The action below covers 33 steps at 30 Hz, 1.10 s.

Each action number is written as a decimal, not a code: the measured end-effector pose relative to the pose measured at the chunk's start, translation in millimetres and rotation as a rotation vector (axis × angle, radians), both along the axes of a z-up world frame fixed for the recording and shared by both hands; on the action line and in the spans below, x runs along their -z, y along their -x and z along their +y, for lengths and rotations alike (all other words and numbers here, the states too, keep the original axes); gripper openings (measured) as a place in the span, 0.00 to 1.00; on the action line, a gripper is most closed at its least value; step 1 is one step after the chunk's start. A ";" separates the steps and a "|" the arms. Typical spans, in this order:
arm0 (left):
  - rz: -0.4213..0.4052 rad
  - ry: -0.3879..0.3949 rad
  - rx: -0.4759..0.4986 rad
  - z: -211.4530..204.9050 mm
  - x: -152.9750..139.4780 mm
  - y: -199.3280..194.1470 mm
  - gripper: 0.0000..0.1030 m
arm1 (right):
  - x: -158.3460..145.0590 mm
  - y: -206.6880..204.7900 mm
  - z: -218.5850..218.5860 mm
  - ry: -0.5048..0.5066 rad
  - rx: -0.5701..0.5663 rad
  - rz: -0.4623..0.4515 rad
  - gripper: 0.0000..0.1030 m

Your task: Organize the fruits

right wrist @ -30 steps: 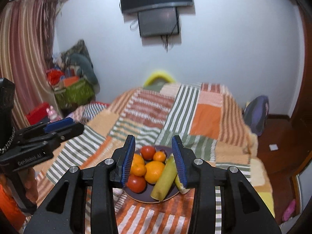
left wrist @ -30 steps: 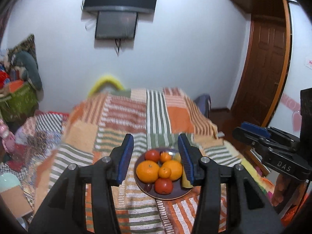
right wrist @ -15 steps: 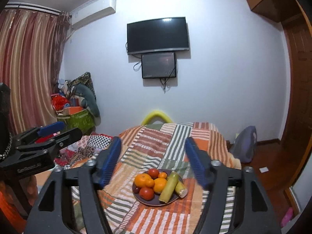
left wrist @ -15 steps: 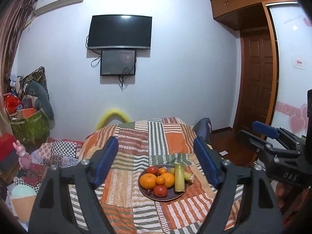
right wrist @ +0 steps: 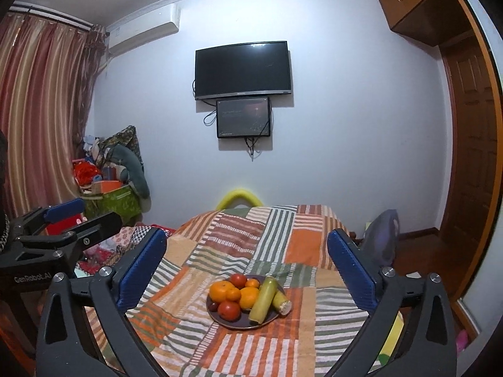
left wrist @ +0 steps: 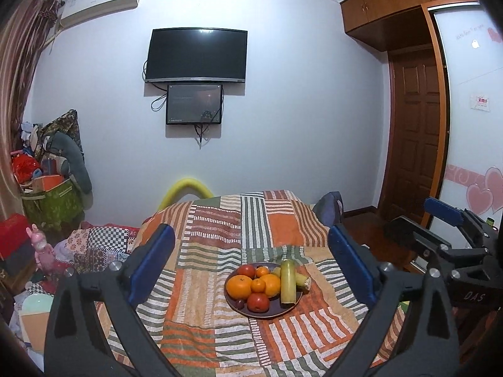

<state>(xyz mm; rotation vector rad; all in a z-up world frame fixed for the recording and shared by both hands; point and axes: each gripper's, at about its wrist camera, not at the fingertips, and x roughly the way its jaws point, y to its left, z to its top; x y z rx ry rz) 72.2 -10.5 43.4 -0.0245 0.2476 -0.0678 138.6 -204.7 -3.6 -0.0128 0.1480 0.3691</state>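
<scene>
A dark plate [left wrist: 276, 311] [right wrist: 232, 324] sits on a striped patchwork cloth [left wrist: 220, 245] [right wrist: 251, 238]. It holds several oranges [left wrist: 239, 286] [right wrist: 220, 291], two red fruits [left wrist: 258, 302] [right wrist: 229, 310], a small dark fruit [left wrist: 239, 304], a long yellow-green piece [left wrist: 288, 282] [right wrist: 263, 298] and a shorter corn-like piece [left wrist: 302, 280] [right wrist: 282, 303]. My left gripper [left wrist: 251, 267] is open and empty, held back from and above the plate. My right gripper [right wrist: 245, 270] is open and empty, likewise back from the plate. Each gripper shows at the edge of the other's view.
The cloth covers a bed-like surface with edges falling away left and right. Piled bags and boxes [left wrist: 50, 182] stand at the left wall. A wooden door [left wrist: 415, 144] and wardrobe are at the right. A TV [left wrist: 198, 56] hangs on the far wall.
Both grippers have pulled back and up from the plate and opened wide; a second ago their fingers closely framed the fruits. The fruits stay on the plate.
</scene>
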 end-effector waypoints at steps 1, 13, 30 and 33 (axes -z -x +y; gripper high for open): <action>0.001 0.000 0.000 -1.9 0.2 0.8 0.96 | -0.4 0.1 0.2 0.001 0.002 -0.001 1.00; -0.014 -0.005 -0.009 -2.5 -1.9 5.9 0.99 | 5.7 8.6 -3.0 0.004 0.012 0.000 1.00; -0.023 -0.011 -0.002 -5.2 -3.7 8.1 1.00 | 4.6 13.4 -5.0 0.006 0.019 -0.006 1.00; -0.023 -0.009 -0.004 -4.3 -3.5 8.2 1.00 | 4.8 12.7 -5.3 -0.002 0.018 -0.005 1.00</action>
